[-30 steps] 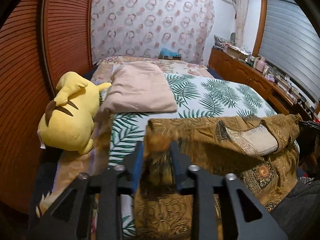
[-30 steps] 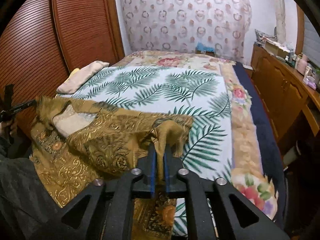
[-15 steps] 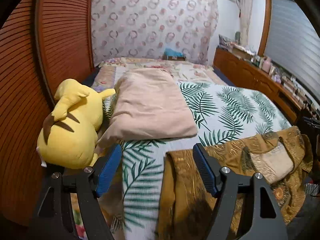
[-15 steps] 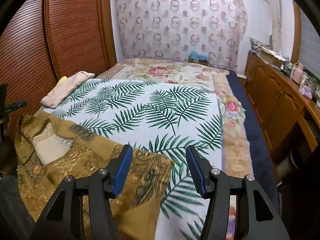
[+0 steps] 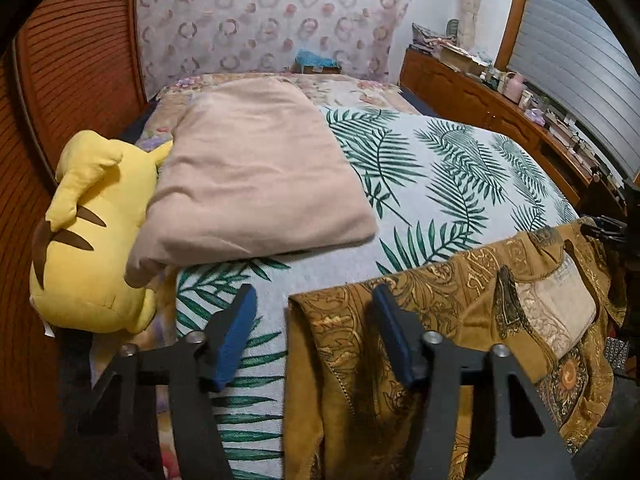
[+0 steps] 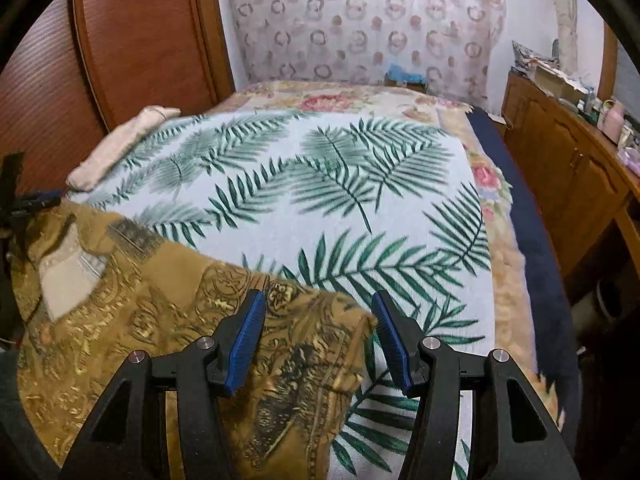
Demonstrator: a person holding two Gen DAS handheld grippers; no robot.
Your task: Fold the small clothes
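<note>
Both claws have just let go of the golden patterned garment (image 5: 460, 312): the left claw (image 5: 312, 336) is closing on nothing, the right claw (image 6: 320, 336) gapes empty. The garment lies spread at the bed's (image 6: 340, 184) six-o'clock edge, ready for folding.

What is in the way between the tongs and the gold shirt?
Nothing visible. The gold patterned shirt lies right under the right tongs and the left tongs, whose jaws are closing, none pressing it.
</note>
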